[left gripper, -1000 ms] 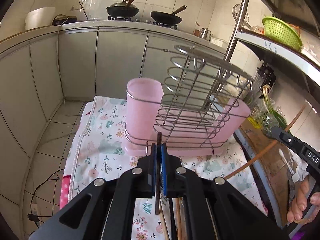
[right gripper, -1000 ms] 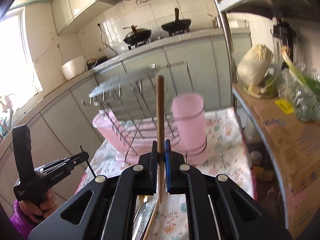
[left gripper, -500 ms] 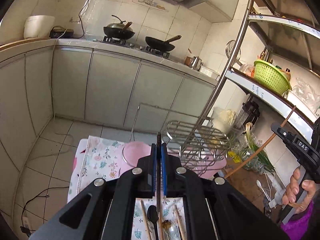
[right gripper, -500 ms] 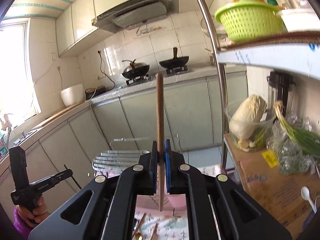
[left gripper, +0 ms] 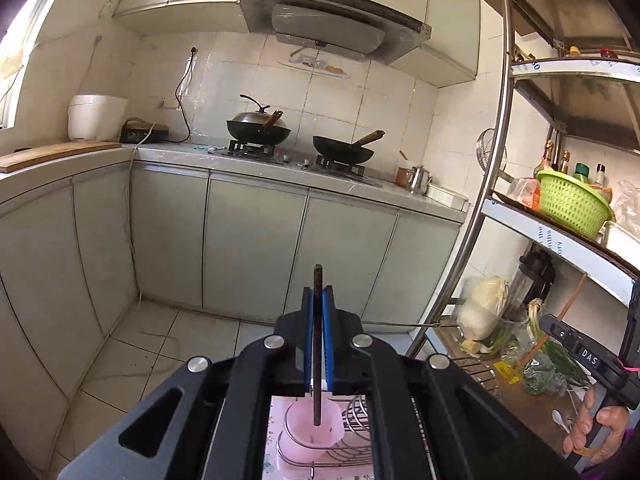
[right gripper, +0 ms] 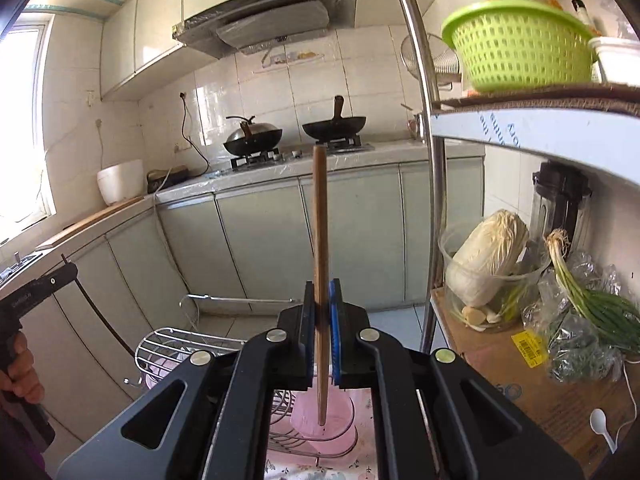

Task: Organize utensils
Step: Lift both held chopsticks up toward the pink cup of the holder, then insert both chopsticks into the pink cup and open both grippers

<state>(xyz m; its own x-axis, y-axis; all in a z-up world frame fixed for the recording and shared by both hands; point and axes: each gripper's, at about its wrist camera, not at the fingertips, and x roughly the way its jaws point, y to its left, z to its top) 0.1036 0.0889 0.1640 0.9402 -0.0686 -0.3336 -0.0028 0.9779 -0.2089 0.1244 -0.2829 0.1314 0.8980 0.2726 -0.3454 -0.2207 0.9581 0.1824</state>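
The left tongs (left gripper: 317, 330) pinch a dark chopstick (left gripper: 317, 360) and the right tongs (right gripper: 322, 328) a light wooden chopstick (right gripper: 320, 248), both above the pink cup (right gripper: 324, 420).

Daylight enters from the window (right gripper: 24, 120) on the left and overexposes it. Wall tiles (left gripper: 340, 92) show mild glare. Both views are sharp, with strong fisheye curvature and dark vignetting at the corners.

Open pink cup (left gripper: 316, 426) beside wire rack (right gripper: 180, 346)
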